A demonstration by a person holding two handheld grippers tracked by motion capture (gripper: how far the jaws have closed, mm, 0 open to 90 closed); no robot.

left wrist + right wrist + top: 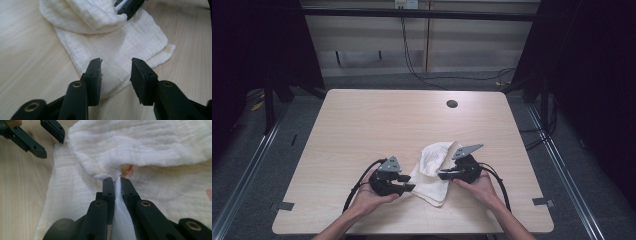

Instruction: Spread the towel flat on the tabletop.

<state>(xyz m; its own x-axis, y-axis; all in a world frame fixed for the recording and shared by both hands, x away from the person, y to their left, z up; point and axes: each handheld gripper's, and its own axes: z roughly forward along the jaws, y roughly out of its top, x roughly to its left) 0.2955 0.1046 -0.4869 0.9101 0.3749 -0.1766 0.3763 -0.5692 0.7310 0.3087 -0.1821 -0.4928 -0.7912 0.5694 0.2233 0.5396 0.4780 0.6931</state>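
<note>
The right gripper [115, 180] pinches a lifted fold of the cloth [432, 172]. Left of the cloth, the left gripper [116, 62], jaws half spread, straddles its near edge without pressing.

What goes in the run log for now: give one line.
right gripper: shut on cloth | left gripper: open over cloth edge | table

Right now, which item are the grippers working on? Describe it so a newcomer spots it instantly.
On the light wooden table, look near the front edge between the two hands. There lies a cream cloth, partly folded over itself. It's the sole soft item there; the right gripper pinches its fold.
</note>
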